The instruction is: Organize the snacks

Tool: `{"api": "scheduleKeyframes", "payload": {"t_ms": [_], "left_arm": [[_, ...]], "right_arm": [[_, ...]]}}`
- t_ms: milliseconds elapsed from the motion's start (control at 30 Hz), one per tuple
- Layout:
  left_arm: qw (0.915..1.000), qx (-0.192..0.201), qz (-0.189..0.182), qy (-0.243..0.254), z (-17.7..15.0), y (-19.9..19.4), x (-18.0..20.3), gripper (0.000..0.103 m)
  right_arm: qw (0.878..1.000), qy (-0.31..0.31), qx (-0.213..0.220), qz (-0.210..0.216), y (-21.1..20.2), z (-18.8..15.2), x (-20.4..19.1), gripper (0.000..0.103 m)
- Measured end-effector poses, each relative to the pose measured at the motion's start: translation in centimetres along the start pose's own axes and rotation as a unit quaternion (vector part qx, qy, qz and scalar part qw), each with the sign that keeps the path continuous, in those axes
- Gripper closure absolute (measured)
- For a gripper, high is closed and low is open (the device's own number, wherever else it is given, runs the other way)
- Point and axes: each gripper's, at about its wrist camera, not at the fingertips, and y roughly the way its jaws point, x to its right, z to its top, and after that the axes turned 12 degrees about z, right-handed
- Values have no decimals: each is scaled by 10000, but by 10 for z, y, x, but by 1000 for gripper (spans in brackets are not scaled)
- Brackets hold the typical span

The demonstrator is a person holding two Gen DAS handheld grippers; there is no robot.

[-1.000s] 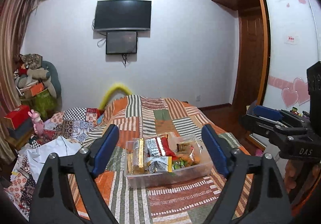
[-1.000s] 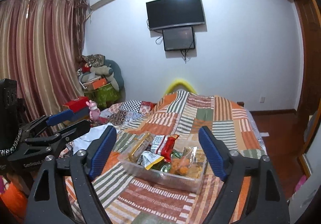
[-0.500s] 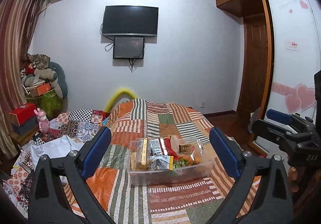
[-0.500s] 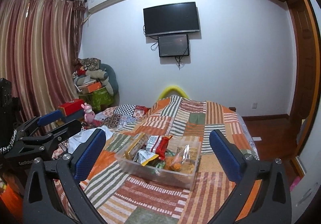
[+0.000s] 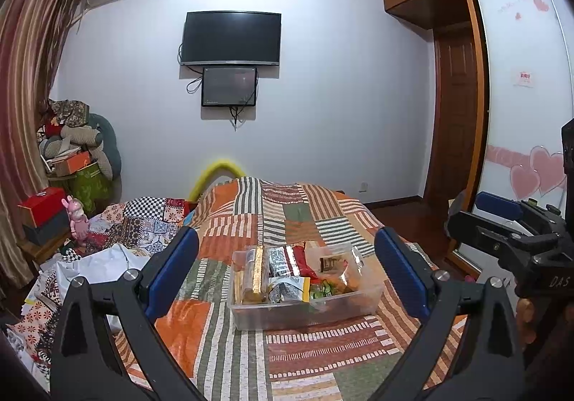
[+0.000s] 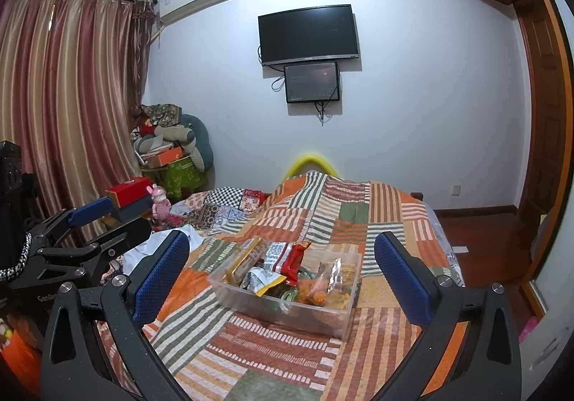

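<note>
A patchwork-covered bed (image 5: 287, 358) carries a clear plastic bin (image 5: 305, 307) of snacks near its foot end, well in from both side edges. The left gripper (image 5: 287, 268) and right gripper (image 6: 281, 270) hang in the air short of the bin, each with its blue pads spread wide and nothing held.

The soft quilt is the likely trouble: a downward push on the bin's rim could tilt it and spill the packets. Inside, a gold-wrapped pack (image 5: 256, 270) stands on end at the left wall, a red pouch (image 6: 295, 262) leans mid-bin, and a clear bag (image 6: 337, 279) of what looks like crackers sits at the right. These slick, crinkly wrappers could slip from a shallow pinch, or a wide claw may snag two at once.
</note>
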Motion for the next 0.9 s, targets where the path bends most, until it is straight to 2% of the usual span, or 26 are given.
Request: {"api": "scheduleKeyframes", "payload": {"t_ms": [900], "left_arm": [[9999,-91,-41,-33,2,1,-3,0]], "right_arm": [[10000,54,18,-78,-4,-2,2,0]]}}
